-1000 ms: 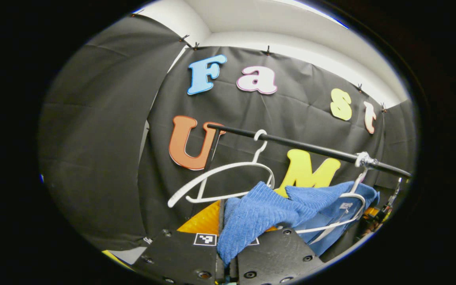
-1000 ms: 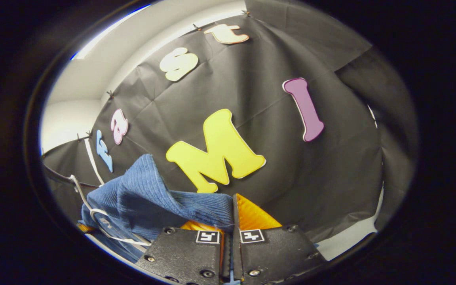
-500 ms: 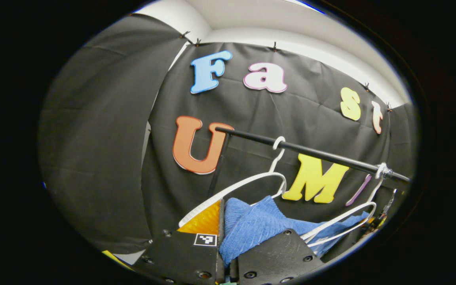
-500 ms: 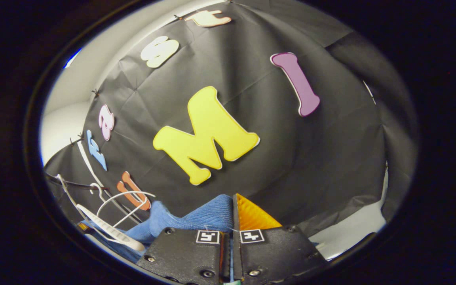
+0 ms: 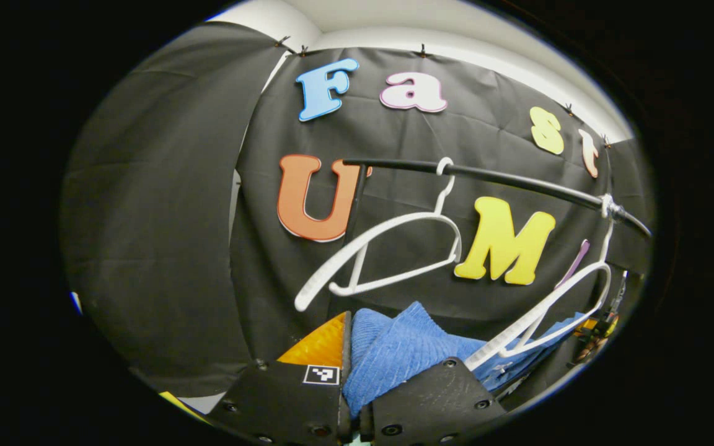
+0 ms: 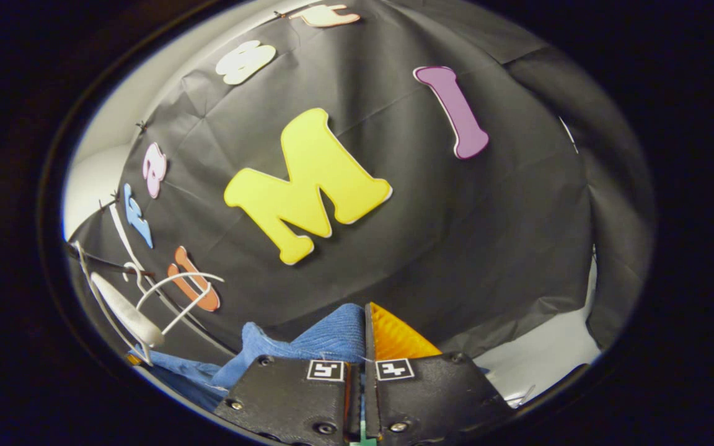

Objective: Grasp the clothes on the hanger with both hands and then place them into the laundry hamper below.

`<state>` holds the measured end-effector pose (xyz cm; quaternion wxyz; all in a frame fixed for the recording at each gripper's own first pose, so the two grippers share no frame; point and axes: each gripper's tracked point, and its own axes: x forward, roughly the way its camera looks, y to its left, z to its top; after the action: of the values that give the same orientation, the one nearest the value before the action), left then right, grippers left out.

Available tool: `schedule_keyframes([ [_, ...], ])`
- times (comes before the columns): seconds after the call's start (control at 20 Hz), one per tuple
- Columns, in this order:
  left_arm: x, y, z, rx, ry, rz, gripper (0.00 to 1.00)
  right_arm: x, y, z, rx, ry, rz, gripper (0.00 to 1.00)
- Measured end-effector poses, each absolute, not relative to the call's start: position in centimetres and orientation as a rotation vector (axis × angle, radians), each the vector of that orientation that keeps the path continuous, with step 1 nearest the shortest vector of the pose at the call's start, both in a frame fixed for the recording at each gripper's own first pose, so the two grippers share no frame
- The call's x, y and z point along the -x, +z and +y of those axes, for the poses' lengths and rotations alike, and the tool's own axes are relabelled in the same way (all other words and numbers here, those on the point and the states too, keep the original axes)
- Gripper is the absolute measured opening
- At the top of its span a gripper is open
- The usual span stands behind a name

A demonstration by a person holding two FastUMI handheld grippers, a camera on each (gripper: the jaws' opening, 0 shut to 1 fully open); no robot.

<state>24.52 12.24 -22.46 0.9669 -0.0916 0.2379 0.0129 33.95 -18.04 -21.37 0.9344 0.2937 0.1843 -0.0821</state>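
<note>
Two grippers clench one blue garment (image 5: 406,344) just below the hangers.

In the left gripper view, the left gripper (image 5: 351,347) has its jaws clamped on a fold of the blue ribbed cloth, which bunches up between its fingers and trails off to the right beneath a white hanger (image 5: 549,310). That hanger and a second white hanger (image 5: 388,254) both hook over a black rail (image 5: 506,179) in front of the booth's black wall, and both are bare. In the right gripper view, the right gripper (image 6: 360,347) is closed tight on another part of the same garment (image 6: 326,337), which runs off to the lower left under the hangers (image 6: 134,310).
</note>
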Motion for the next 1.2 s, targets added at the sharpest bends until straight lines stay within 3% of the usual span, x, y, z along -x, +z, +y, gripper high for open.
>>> schedule_keyframes([
  [0.6, -17.2, -27.3, 8.5, 0.204, -0.124, 0.546, 0.07, -26.5, -31.0, -10.0, -0.462, -0.153, 0.591, 0.06],
  [1.2, -10.7, -25.5, 1.1, 0.150, -0.380, 0.529, 0.07, -19.8, -28.5, 4.8, -0.416, 0.149, 0.632, 0.06],
])
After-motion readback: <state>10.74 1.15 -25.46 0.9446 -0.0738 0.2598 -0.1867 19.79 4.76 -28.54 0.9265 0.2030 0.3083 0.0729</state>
